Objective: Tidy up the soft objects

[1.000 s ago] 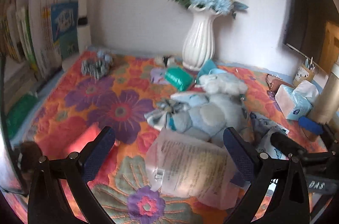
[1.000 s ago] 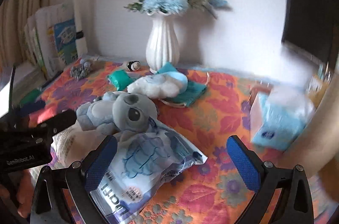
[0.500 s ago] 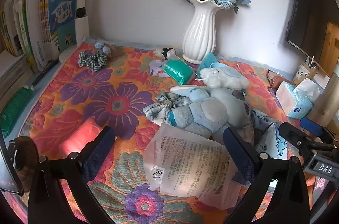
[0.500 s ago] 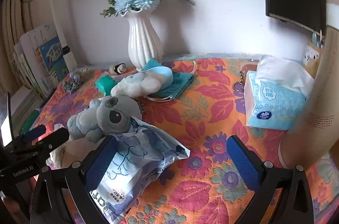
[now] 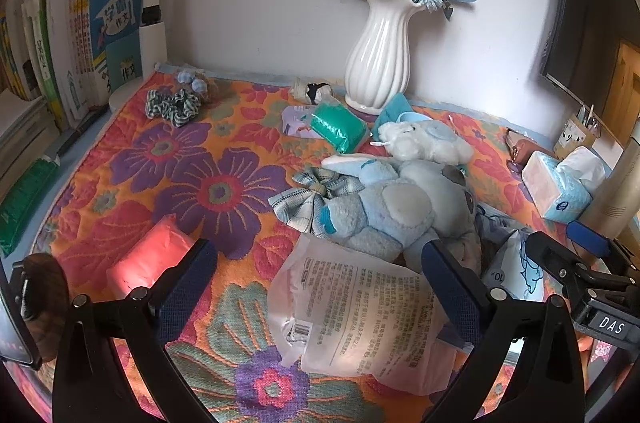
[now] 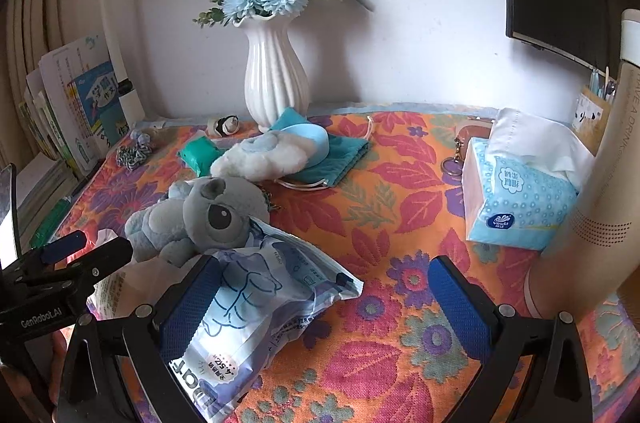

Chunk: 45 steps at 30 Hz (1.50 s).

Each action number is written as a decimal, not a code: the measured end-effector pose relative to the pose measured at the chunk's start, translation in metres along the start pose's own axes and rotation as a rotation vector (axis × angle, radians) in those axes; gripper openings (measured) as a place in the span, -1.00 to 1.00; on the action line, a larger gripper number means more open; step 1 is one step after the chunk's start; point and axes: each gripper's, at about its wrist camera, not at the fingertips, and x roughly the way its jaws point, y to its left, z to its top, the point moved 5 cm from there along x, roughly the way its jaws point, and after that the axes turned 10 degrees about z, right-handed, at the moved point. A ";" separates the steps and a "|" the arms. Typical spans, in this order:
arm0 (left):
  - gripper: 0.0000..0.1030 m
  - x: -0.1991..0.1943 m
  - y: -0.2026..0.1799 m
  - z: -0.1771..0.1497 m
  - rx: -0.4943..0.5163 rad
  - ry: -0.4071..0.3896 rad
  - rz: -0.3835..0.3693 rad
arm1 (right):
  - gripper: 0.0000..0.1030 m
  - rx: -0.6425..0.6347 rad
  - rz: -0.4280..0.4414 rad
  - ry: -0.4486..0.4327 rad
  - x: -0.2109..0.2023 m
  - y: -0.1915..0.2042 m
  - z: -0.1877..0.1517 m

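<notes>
1. Both cameras have steadied since a second ago: the right view, then blurred and turned toward the grey plush toy, now looks further right along the floral cloth, and the left view has sharpened with little shift.
2. Left gripper (image 5: 318, 293) has its jaws spread wide and holds nothing; the clear plastic packet (image 5: 360, 323) lies on the floral cloth (image 5: 192, 183) between and below its fingers.
3. Right gripper (image 6: 322, 303) is likewise spread apart and empty, with its left finger over the blue-printed wipes pack (image 6: 256, 307).
4. Taking the white vase (image 5: 378, 61) as landmark: the grey plush toy (image 5: 384, 211) lies well in front of it, its head resting on the wipes pack.
5. White fluffy toy (image 5: 424, 143) sits just in front of the vase, on a teal pouch (image 6: 340, 155).
6. Green packet (image 5: 340, 127) lies just front-left of the vase.
7. Plaid bow (image 5: 312, 195) touches the grey plush toy's left side.
8. Striped scrunchie (image 5: 172, 105) lies well left of the vase, near the books (image 5: 80, 39).
9. Pink packet (image 5: 148, 259) lies far front-left of the vase.
10. Tissue box (image 6: 520, 199) stands well right of the vase.
</notes>
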 end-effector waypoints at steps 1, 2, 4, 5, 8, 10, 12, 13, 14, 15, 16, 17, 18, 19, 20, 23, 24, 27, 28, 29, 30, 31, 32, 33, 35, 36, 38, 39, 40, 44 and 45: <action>0.98 0.001 0.000 0.000 0.000 0.004 0.000 | 1.00 -0.001 0.001 0.002 0.000 -0.001 0.000; 0.98 0.002 0.000 0.000 -0.001 0.011 -0.002 | 1.00 -0.002 0.002 0.003 0.001 -0.001 0.000; 0.98 0.002 0.000 -0.001 -0.004 0.014 -0.004 | 1.00 -0.002 0.000 0.002 0.001 -0.001 0.000; 0.98 0.002 0.001 -0.001 -0.005 0.013 -0.004 | 1.00 -0.001 0.000 0.003 0.001 -0.001 0.001; 0.98 0.002 0.001 -0.001 -0.004 0.014 -0.004 | 1.00 0.002 0.004 0.004 0.002 -0.002 0.001; 0.98 0.002 0.001 -0.001 -0.005 0.016 -0.004 | 1.00 0.004 0.005 0.003 0.002 -0.001 0.000; 0.98 0.002 0.001 -0.001 -0.005 0.015 -0.004 | 1.00 0.004 0.006 0.004 0.002 -0.001 0.000; 0.98 0.002 0.001 -0.001 -0.004 0.015 -0.004 | 1.00 0.004 0.005 0.004 0.001 -0.001 0.000; 0.98 0.002 0.001 -0.001 -0.004 0.017 -0.004 | 1.00 0.004 0.005 0.004 0.002 -0.002 0.000; 0.98 0.002 0.001 -0.001 -0.004 0.016 -0.004 | 1.00 0.005 0.004 0.003 0.001 -0.001 -0.001; 0.98 0.002 0.001 -0.002 -0.005 0.018 -0.004 | 1.00 0.005 0.004 0.003 0.001 -0.001 -0.001; 0.98 0.003 0.001 -0.001 -0.005 0.019 -0.004 | 1.00 0.004 0.003 0.004 0.002 -0.001 -0.001; 0.98 0.003 0.001 -0.001 -0.006 0.020 -0.004 | 1.00 0.004 0.004 0.005 0.002 -0.002 -0.001; 0.98 0.003 0.000 -0.001 -0.006 0.020 -0.004 | 1.00 0.004 0.004 0.005 0.002 -0.001 -0.001; 0.98 0.003 0.000 -0.001 -0.006 0.020 -0.005 | 1.00 0.004 0.004 0.005 0.002 -0.001 -0.001; 0.98 0.003 0.001 -0.001 -0.006 0.020 -0.004 | 1.00 0.005 0.004 0.006 0.001 -0.001 -0.001; 0.98 0.003 0.000 -0.001 -0.006 0.020 -0.004 | 1.00 0.005 0.004 0.006 0.001 -0.001 -0.001; 0.98 0.003 0.000 -0.001 -0.007 0.020 -0.004 | 1.00 0.004 0.005 0.007 0.001 -0.001 -0.001; 0.98 0.003 0.000 -0.001 -0.007 0.020 -0.004 | 1.00 0.004 0.004 0.006 0.001 0.000 -0.001; 0.98 0.003 0.000 -0.001 -0.007 0.020 -0.004 | 1.00 0.004 0.004 0.006 0.002 0.000 -0.001; 0.98 0.003 0.000 -0.001 -0.007 0.020 -0.004 | 1.00 0.004 0.004 0.007 0.002 0.000 -0.001; 0.98 0.003 0.000 -0.001 -0.007 0.021 -0.004 | 1.00 0.004 0.004 0.007 0.001 -0.001 -0.001; 0.98 0.003 0.000 -0.001 -0.007 0.021 -0.004 | 1.00 0.004 0.005 0.007 0.001 -0.001 -0.001; 0.98 0.003 0.000 -0.001 -0.007 0.022 -0.005 | 1.00 0.004 0.005 0.007 0.001 -0.001 -0.001; 0.98 0.003 0.000 -0.002 -0.007 0.022 -0.004 | 1.00 0.005 0.005 0.007 0.002 0.000 -0.001; 0.98 0.003 0.000 -0.002 -0.007 0.022 -0.004 | 1.00 0.005 0.005 0.007 0.001 -0.001 -0.001; 0.98 0.003 0.000 -0.002 -0.007 0.023 -0.005 | 1.00 0.005 0.005 0.008 0.001 -0.001 -0.001; 0.98 0.003 0.000 -0.002 -0.008 0.022 -0.005 | 1.00 0.005 0.005 0.007 0.001 0.000 -0.001; 0.98 0.003 0.000 -0.002 -0.008 0.022 -0.004 | 1.00 0.005 0.005 0.007 0.001 -0.001 -0.001; 0.98 0.003 0.000 -0.002 -0.008 0.021 -0.003 | 1.00 0.006 0.004 0.007 0.002 0.000 -0.001; 0.98 0.003 0.000 -0.001 -0.009 0.020 -0.002 | 1.00 0.006 0.005 0.006 0.001 -0.001 -0.001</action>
